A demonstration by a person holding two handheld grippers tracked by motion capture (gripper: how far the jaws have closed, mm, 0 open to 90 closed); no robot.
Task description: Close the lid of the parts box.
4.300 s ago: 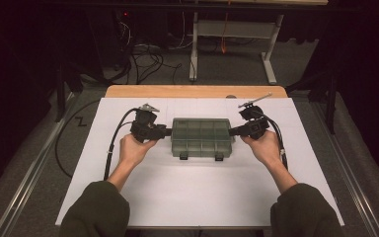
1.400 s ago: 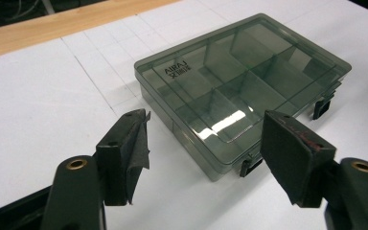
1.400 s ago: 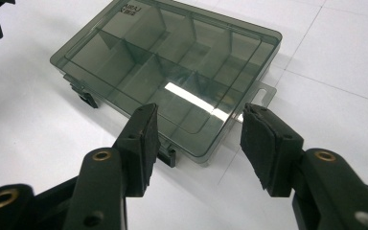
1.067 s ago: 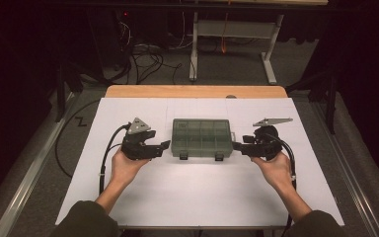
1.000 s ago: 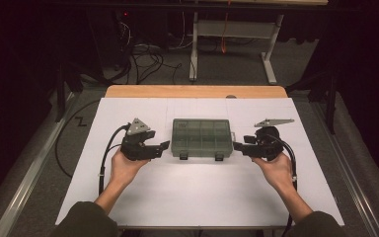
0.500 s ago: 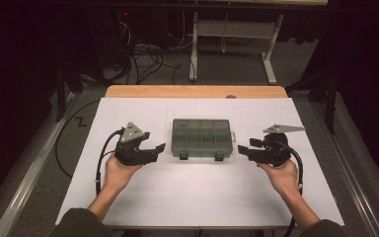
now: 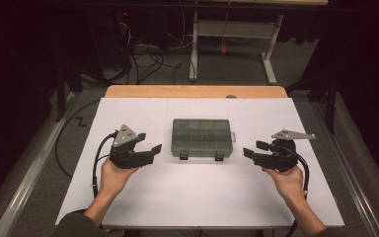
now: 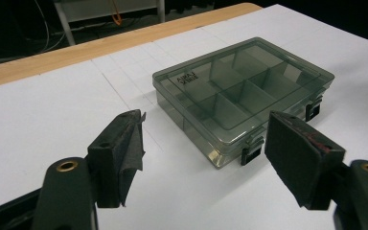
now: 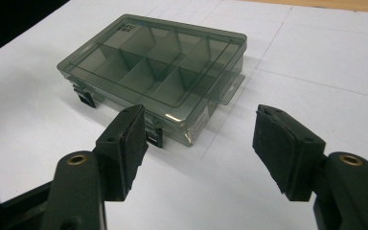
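Note:
A smoky transparent compartment box [image 7: 201,137] with its lid down and two black latches on its near side lies flat in the middle of the white sheet [image 7: 187,192]. My left gripper [image 7: 152,152] is to its left, apart from it and pointing at it. Its jaws have just been opening and hold nothing. My right gripper [image 7: 252,149] is to its right, also apart, jaws just opened wider and bare. The left gripper view has the box [image 8: 242,91] beyond my left gripper [image 8: 206,129]. The right gripper view has the box [image 9: 158,62] beyond my right gripper [image 9: 201,115].
The white sheet covers a wooden tabletop whose far edge [image 7: 192,91] shows bare. Behind the table are a metal frame [image 7: 232,29] and loose cables [image 7: 143,54] on the floor. Each gripper trails a black cable [image 7: 98,158] over the sheet.
Both grippers were at the box's two ends earlier. They have since pulled outward and toward the near edge, with jaws spread wider. The box has stayed where it was.

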